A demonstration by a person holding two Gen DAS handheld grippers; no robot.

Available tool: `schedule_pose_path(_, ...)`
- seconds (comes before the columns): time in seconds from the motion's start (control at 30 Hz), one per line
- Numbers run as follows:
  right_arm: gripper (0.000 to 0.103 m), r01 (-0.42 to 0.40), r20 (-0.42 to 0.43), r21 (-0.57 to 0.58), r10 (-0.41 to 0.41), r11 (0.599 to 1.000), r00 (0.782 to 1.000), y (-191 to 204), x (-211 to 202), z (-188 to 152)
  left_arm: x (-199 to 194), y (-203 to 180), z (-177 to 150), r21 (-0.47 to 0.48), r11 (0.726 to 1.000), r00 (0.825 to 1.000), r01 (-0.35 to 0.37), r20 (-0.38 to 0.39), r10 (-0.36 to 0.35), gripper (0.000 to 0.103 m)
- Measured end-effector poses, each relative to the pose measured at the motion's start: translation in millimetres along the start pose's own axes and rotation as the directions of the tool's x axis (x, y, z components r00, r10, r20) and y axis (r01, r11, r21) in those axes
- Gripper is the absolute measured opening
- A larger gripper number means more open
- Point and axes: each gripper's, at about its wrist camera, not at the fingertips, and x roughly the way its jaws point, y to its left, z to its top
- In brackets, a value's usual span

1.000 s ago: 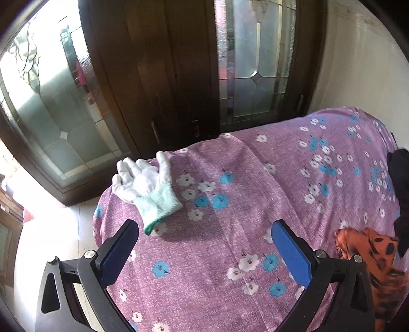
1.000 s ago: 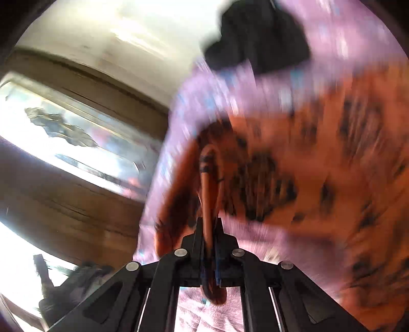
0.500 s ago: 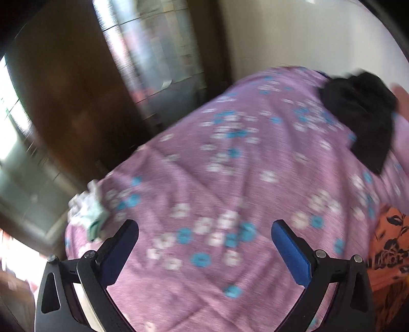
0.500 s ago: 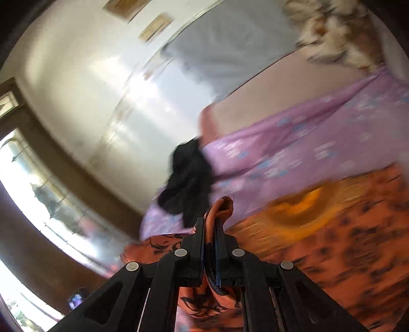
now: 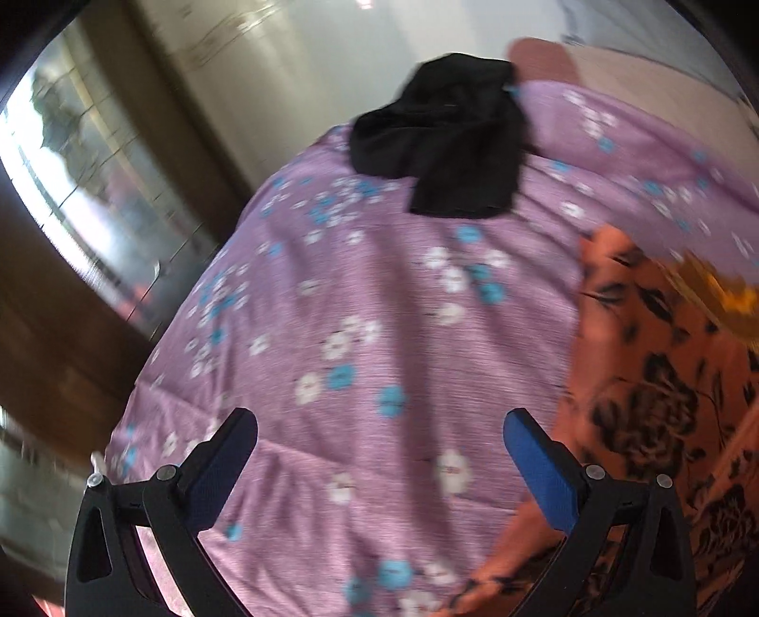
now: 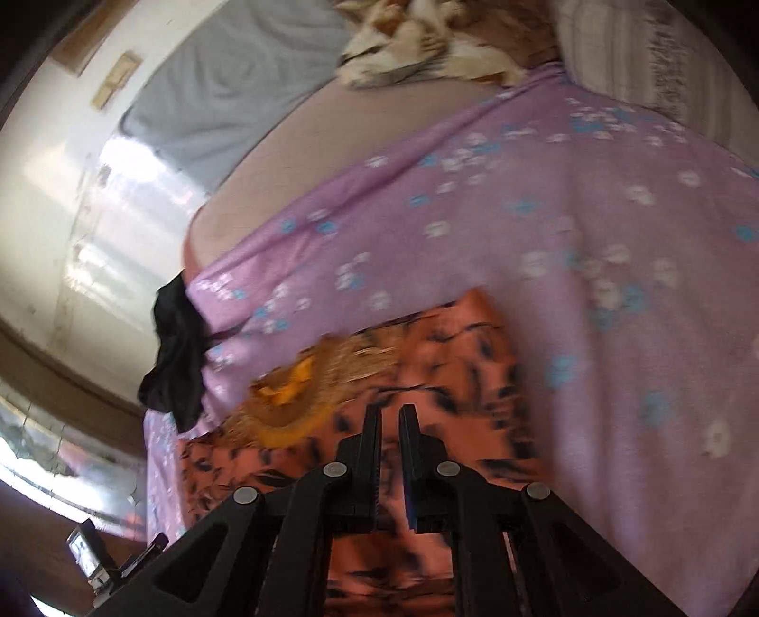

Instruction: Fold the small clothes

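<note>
left gripper jaws wide apart, nothing between them, hovering over the purple floral sheet. right gripper jaws have just been opening, now a narrow slit apart – no cloth visible between them, so it grips nothing, as far as the blur lets me tell.

orange garment with black print lies spread on the sheet directly beyond the right gripper's tips; a yellow-brown patch sits on its left part in the right view. in the left view the same orange garment lies on the right side of the sheet, just beside the right blue pad.

black garment lies crumpled at the far edge of the sheet in the left view, well apart from the orange one; in the right view the black garment hangs at the sheet's left edge.

grey pillow and a furry tan-white thing – possibly a blanket or toy, too blurred – lie past the sheet on bare mattress. glass door to the left.
</note>
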Motion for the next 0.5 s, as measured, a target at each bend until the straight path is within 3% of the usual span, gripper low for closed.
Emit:
schedule_pose_path(0.1, 0.011, -0.023, -0.054, -0.006, 0.022, 1.000, 0.998, -3, 0, -5, 5, -14, 0, 0.027, 0.999, 1.000, 0.025, -0.018, -0.025, 0.103)
schedule_pose_path(0.17, 0.025, -0.028, -0.099, -0.021, 0.026, 0.999, 0.995, 1, 6, -6, 11, -18, -1, 0.031, 0.998, 0.998, 0.050, -0.043, -0.049, 0.103)
schedule_pose_path(0.23, 0.075, -0.037, -0.161, -0.026, 0.032, 0.999, 0.986, 3, 19, -11, 15, -21, -2, 0.026, 0.997, 0.995, 0.076, -0.064, -0.074, 0.103)
schedule_pose_path(0.33, 0.076, -0.051, -0.143, -0.027, 0.046, 0.998, 0.989, 4, 30, -15, 18, -21, -1, 0.007, 0.994, 0.991, 0.110, -0.082, -0.109, 0.103)
schedule_pose_path(0.47, 0.072, -0.044, -0.181, -0.037, 0.037, 0.998, 0.983, 8, 57, -16, 24, -30, 3, 0.003, 0.992, 0.988, 0.126, -0.093, -0.125, 0.103)
schedule_pose_path(0.5, 0.060, -0.041, -0.193, -0.055, 0.030, 0.998, 0.981, 12, 63, -17, 26, -33, 5, 0.002, 0.992, 0.987, 0.129, -0.094, -0.129, 0.103)
